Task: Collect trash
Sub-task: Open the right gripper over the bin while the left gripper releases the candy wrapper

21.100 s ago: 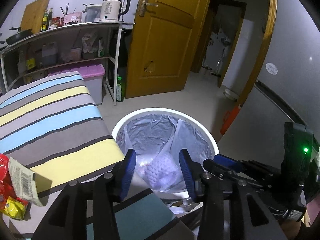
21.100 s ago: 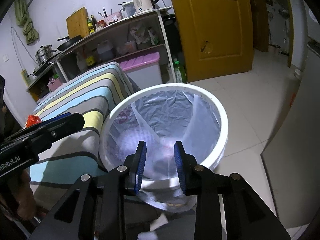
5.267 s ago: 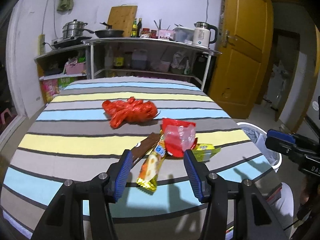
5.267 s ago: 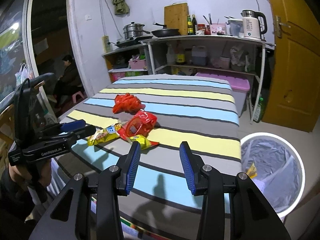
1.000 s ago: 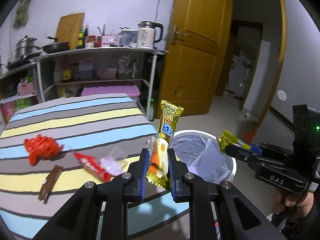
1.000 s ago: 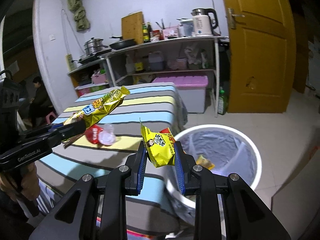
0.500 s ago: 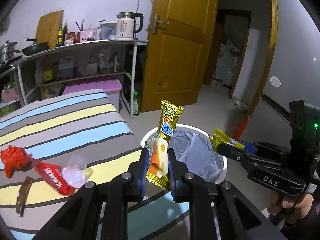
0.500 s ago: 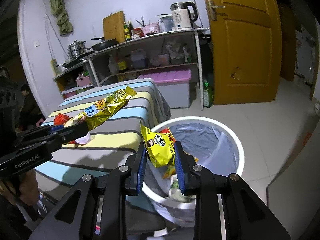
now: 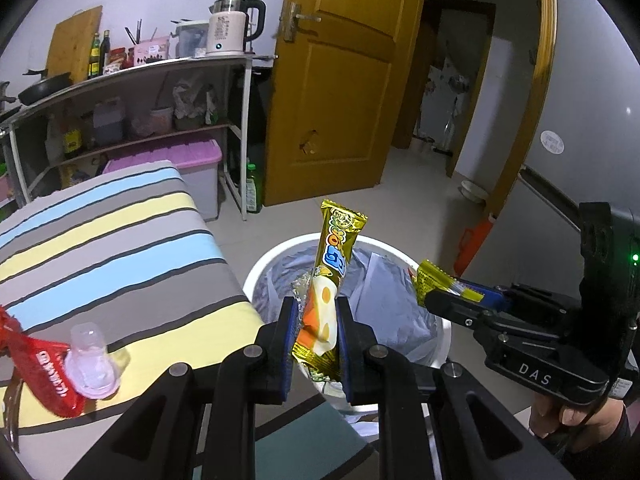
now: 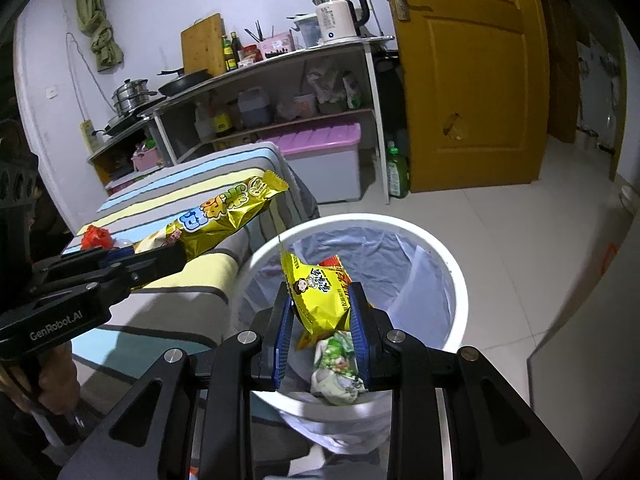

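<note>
Right wrist view had my right hand-held gripper [image 10: 320, 320] clamped on the yellow snack packet [image 10: 318, 292], low in the frame's centre over the white bin [image 10: 456, 280]. My left hand-held gripper [image 9: 316, 336] pinched the long gold wrapper [image 9: 332, 276] near the bin's near rim; released there, I judged, it could tip out onto the striped worktop [image 9: 120, 232].

Gold wrapper [image 9: 326, 292] upright; yellow packet [image 10: 320, 296] above bin [image 10: 456, 276].
</note>
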`<action>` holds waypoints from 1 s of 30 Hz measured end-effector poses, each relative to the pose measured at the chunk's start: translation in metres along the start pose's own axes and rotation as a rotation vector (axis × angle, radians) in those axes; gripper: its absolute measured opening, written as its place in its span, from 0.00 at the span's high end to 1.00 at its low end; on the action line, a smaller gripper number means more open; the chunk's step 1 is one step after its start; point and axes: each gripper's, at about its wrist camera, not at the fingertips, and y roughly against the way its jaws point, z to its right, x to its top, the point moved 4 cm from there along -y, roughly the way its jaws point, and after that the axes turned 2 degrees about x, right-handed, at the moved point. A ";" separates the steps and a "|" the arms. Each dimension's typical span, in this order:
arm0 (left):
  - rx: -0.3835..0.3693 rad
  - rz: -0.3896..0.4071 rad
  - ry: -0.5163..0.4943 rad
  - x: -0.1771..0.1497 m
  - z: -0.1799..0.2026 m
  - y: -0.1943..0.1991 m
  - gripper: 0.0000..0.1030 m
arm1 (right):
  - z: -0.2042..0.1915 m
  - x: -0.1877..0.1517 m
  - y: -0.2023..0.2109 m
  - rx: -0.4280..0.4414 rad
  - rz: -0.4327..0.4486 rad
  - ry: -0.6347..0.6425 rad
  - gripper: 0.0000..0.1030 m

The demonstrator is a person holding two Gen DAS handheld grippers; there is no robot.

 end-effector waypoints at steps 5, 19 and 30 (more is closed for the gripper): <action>-0.001 -0.034 -0.003 0.002 0.001 -0.017 0.82 | 0.010 -0.003 -0.008 -0.020 -0.016 -0.016 0.73; -0.019 -0.073 0.005 0.002 -0.001 -0.041 0.75 | 0.017 -0.006 -0.018 -0.049 -0.023 -0.016 0.59; -0.024 -0.031 0.019 0.004 -0.006 -0.023 0.74 | 0.004 0.000 -0.005 -0.052 0.002 0.014 0.59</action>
